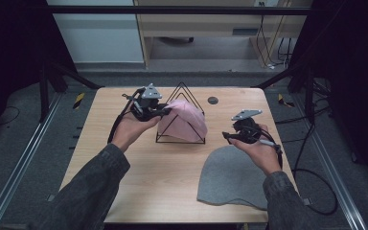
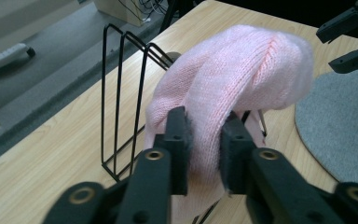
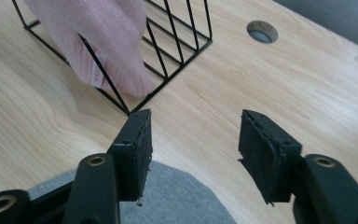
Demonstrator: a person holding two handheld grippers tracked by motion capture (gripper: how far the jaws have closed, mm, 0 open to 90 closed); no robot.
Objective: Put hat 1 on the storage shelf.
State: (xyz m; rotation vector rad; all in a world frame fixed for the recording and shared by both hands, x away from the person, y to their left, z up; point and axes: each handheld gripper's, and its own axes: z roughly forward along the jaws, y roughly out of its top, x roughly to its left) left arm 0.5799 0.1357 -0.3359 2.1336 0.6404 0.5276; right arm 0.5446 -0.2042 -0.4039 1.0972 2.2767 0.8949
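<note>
The left gripper [image 2: 204, 149] pinches the pink knit hat [image 2: 242, 74], draped over the black wire rack [image 1: 181, 117]. Beside the rack, seemingly above the grey hat [image 1: 232, 177], the right gripper [image 3: 193, 149] hovers, fingers spread.

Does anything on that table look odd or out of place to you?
Yes: the pink knit hat is draped lopsidedly over a black wire rack, pinched at one side by the left hand-held gripper. The grey felt hat lies flat, slightly overhanging the table edge.
</note>
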